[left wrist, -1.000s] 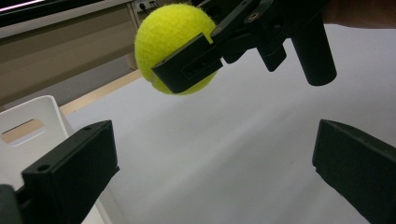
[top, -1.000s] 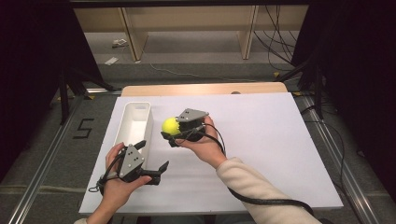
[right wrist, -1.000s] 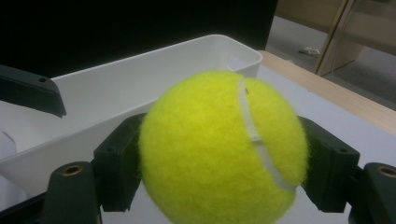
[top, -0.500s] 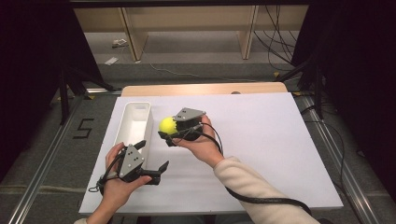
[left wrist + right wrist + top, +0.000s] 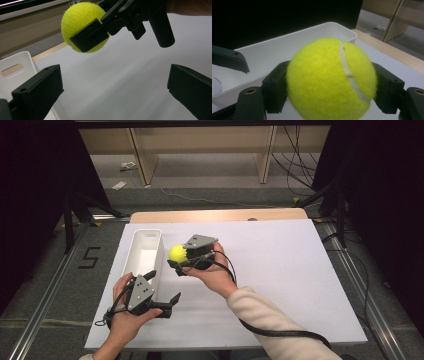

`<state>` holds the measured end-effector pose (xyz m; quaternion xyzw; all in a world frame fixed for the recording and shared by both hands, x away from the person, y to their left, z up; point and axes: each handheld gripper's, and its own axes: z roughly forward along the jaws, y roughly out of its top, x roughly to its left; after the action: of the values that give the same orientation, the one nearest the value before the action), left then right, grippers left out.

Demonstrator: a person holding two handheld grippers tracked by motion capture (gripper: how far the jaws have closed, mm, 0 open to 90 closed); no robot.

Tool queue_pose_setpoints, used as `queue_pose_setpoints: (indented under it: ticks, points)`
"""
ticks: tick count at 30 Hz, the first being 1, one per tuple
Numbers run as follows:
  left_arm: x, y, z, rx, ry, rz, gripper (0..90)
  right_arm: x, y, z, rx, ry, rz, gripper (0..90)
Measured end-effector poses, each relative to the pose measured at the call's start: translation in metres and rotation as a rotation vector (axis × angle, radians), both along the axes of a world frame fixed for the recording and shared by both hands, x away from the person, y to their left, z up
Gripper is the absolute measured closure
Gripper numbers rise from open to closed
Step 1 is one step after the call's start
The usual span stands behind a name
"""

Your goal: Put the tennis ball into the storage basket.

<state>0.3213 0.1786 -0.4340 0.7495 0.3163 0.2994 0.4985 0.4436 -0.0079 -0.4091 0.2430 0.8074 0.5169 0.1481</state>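
Clamping the tennis ball (image 5: 176, 253) in the right tool (image 5: 176, 261), we are holding it beside the white bin (image 5: 145, 251) for loading; the left tool (image 5: 164, 292) is waiting released

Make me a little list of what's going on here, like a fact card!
ball: yellow tennis ball, held up off the table
right gripper: shut on the ball, beside the bin
left gripper: open, holds nothing, near the bin's near end
bin: white, long, looks empty inside
table: white top
guess: the ball may go into the bin
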Motion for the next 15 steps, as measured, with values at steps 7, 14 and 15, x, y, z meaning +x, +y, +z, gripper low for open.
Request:
queue_pose_setpoints:
  ticks: [7, 14, 15]
  points:
    - [0.0002, 0.0002, 0.0001, 0.004, -0.004, 0.0, 0.0, 0.0006, 0.0031, 0.0008, 0.001, 0.0, 0.004, 26.3]
    - [0.0001, 0.0, 0.0002, 0.003, -0.004, -0.004, 0.0, 0.0016, 0.0054, 0.0017, 0.003, 0.0, 0.004, 26.3]
    - [0.0002, 0.0, 0.0001, 0.003, -0.004, -0.004, 0.0, 0.0018, 0.0058, 0.0018, 0.005, -0.001, 0.004, 26.3]
